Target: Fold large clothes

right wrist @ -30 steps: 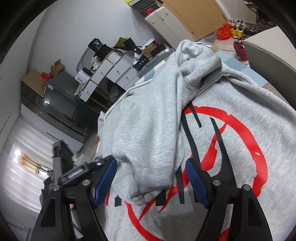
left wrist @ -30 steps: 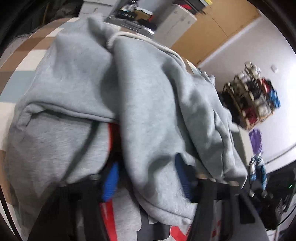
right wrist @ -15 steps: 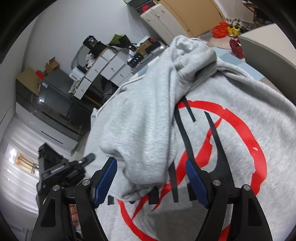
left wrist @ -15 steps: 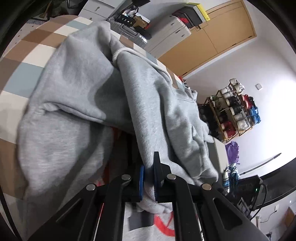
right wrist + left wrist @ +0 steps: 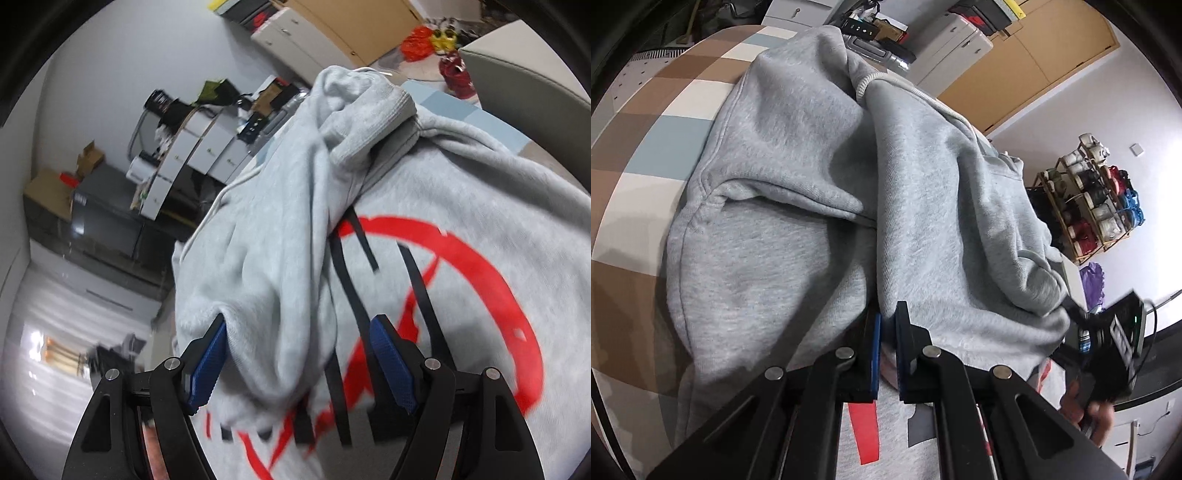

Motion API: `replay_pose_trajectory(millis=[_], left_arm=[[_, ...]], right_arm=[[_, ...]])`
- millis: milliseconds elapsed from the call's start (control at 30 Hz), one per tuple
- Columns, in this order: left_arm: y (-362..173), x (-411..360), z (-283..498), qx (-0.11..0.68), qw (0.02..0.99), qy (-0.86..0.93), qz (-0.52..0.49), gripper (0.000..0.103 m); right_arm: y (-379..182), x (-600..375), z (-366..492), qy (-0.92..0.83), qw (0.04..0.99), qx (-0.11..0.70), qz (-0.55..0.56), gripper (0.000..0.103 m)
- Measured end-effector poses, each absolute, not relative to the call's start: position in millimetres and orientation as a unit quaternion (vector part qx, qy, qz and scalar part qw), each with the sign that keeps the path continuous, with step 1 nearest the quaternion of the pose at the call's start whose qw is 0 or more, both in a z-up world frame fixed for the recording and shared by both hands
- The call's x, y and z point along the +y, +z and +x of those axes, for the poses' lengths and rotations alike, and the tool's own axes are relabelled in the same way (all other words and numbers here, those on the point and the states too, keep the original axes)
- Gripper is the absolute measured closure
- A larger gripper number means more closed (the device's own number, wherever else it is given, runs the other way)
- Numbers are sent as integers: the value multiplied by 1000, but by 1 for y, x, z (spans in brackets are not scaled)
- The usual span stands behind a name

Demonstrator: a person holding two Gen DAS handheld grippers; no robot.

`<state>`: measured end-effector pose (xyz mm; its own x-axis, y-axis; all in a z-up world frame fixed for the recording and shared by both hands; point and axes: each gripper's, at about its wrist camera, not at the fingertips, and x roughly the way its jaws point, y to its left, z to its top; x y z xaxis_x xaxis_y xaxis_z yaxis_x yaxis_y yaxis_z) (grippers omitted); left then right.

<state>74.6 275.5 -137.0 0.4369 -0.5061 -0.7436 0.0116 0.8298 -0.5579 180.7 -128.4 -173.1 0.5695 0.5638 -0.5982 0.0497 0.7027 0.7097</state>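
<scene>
Left gripper (image 5: 886,325) has clamped a fold of the grey hoodie (image 5: 798,206), heaped mid-bed (image 5: 646,144). Right gripper (image 5: 299,354) fingers gape around a sleeve, unpinched. Thin bite; lifting could slip it.

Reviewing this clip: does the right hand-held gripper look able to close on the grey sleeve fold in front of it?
Probably yes: the right hand-held gripper is open, the sleeve fold bulges between its fingers, nothing blocks them.

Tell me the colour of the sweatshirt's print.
Red with black strokes on the grey sweatshirt; clearest in the right wrist view.
</scene>
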Motion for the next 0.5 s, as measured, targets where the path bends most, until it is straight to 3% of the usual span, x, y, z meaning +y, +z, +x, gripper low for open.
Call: replay_pose_trajectory(millis=[233, 400, 500], left_arm=[[-124, 258, 72, 481, 828, -186, -220, 101], [-111, 249, 70, 462, 831, -212, -226, 101], [-116, 241, 71, 474, 826, -211, -220, 101]], right_arm=[[-183, -108, 225, 171, 780, 477, 367, 28], [-161, -77, 229, 155, 829, 486, 231, 69], [-142, -73, 222, 141, 860, 463, 159, 79]])
